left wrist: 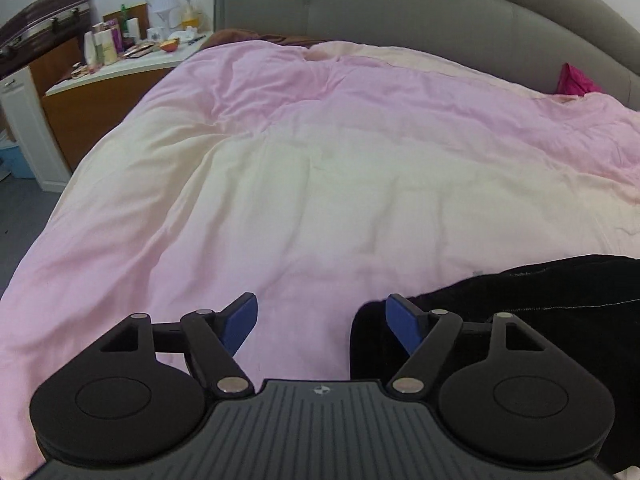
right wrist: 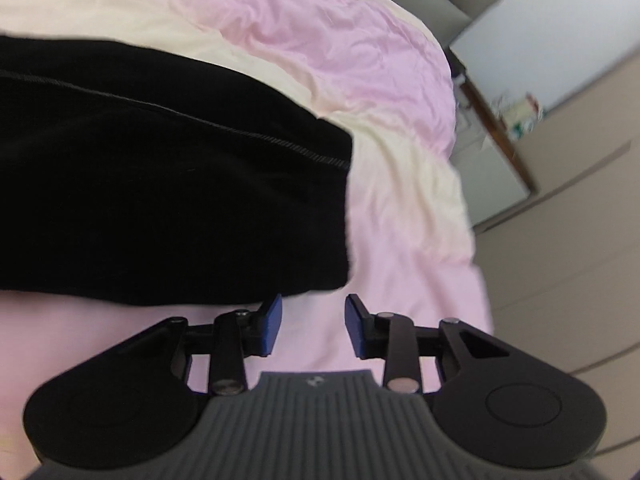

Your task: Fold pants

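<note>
**Both grippers empty at opposite ends of the black pants**

The black, soft-fabric pants (left wrist: pixel 520 304) lie flat on a pink and cream quilted duvet (left wrist: pixel 320 168) that covers the bed. In the left wrist view they enter from the lower right, their rounded end reaching just beside the gripper's right blue finger pad. The left gripper (left wrist: pixel 322 320) hovers low over the duvet with its jaws spread wide and nothing between them; only pink cloth shows in the gap.

In the right wrist view the pants (right wrist: pixel 168 184) fill the left half, a thin stitched seam running across them, and their straight end edge falls just above the fingertips. The right gripper (right wrist: pixel 314 320) has its jaws parted to a moderate gap, holding nothing; its left blue pad sits just below the garment's lower corner, though whether it touches the cloth cannot be told.

Behind the bed stands a grey padded headboard (left wrist: pixel 440 12), and to the left a white-topped wooden bedside cabinet (left wrist: pixel 120 80) crowded with bottles.
</note>
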### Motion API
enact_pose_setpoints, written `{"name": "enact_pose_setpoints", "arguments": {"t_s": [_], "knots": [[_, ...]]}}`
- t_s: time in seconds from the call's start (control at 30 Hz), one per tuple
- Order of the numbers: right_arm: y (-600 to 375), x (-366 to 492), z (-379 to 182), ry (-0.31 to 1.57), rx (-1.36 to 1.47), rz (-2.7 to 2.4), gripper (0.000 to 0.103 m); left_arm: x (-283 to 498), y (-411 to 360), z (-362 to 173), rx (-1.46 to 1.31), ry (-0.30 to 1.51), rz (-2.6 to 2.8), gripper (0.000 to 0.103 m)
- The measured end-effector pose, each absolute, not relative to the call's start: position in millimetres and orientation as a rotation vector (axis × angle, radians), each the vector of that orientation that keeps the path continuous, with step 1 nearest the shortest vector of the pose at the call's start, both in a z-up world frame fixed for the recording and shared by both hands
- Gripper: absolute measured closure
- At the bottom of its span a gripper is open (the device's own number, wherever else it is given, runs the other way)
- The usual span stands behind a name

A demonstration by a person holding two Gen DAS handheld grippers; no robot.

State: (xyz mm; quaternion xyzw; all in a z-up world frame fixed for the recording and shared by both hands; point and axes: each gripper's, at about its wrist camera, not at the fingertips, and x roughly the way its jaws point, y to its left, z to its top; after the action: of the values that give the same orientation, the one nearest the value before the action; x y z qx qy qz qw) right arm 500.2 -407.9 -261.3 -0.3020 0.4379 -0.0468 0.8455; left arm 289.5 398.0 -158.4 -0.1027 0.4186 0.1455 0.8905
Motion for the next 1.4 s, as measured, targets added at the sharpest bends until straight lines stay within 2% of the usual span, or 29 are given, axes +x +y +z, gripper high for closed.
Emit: {"name": "enact_pose_setpoints", "arguments": {"t_s": [0.27,0.43,0.47,0.53,0.8,0.87,1.03,1.13,1.2,1.33,1.4], "knots": [[-410.5,447.3,-262.4,0.892,-0.108,-0.073,0.070,200.0,378.0,-167.4,-0.547,0.771,0.275,0.014],[-395.6,420.1,-264.8,0.896,0.041,-0.004,0.062,172.4,338.9,-194.4,-0.665,0.802,0.226,0.014],[-392.1,414.8,-264.1,0.893,0.051,-0.003,0.056,170.9,331.2,-201.2,-0.689,0.812,0.208,0.014],[-388.3,410.0,-265.9,0.891,0.079,0.002,0.052,174.7,317.3,-215.2,-0.742,0.846,0.160,0.014],[-421.0,399.5,-274.0,0.882,0.422,-0.014,0.052,204.2,318.2,-251.6,-1.007,0.835,0.158,0.013],[-435.2,403.0,-278.7,0.861,0.501,-0.047,0.052,204.9,320.7,-256.7,-1.049,0.798,0.166,0.009],[-465.5,424.5,-292.5,0.786,0.700,-0.099,0.051,214.3,325.2,-268.6,-1.134,0.702,0.221,0.009],[-470.5,444.3,-303.2,0.756,0.791,-0.085,0.051,217.6,326.4,-276.0,-1.212,0.652,0.243,0.002],[-470.1,457.5,-313.2,0.746,0.840,-0.079,0.050,218.6,324.7,-277.0,-1.220,0.632,0.260,0.000],[-471.9,471.7,-330.4,0.640,0.969,-0.079,0.040,217.0,324.0,-281.2,-1.248,0.578,0.269,0.000],[-475.3,477.0,-338.2,0.585,1.037,-0.092,0.040,213.2,327.5,-285.3,-1.310,0.528,0.280,0.000]]}}
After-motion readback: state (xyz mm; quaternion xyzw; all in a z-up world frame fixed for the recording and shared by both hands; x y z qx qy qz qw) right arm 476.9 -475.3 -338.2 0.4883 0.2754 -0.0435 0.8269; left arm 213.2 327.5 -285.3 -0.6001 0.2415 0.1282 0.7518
